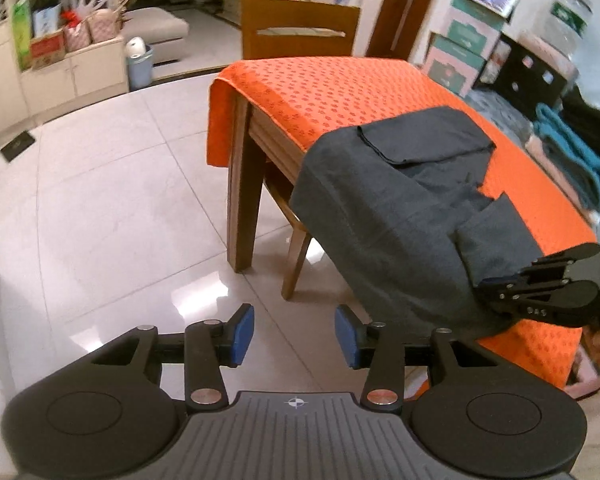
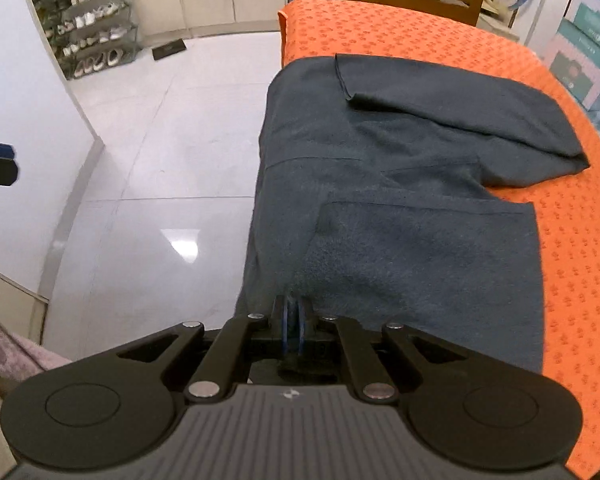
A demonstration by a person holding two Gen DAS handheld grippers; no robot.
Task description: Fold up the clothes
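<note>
The right gripper (image 2: 294, 322) pinches the near edge of a dark grey garment (image 2: 400, 208), its blue pads together. The garment drapes over the left edge of an orange-covered table (image 2: 572, 240), one sleeve folded across.

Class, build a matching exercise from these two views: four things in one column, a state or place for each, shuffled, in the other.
1. left claw
2. right claw
3. dark grey shirt
4. wooden chair

A. shut on fabric
B. draped over the table's edge
C. open, above the floor
D. behind the far end of the orange tablecloth

Pairs: 1-C, 2-A, 3-B, 4-D
</note>
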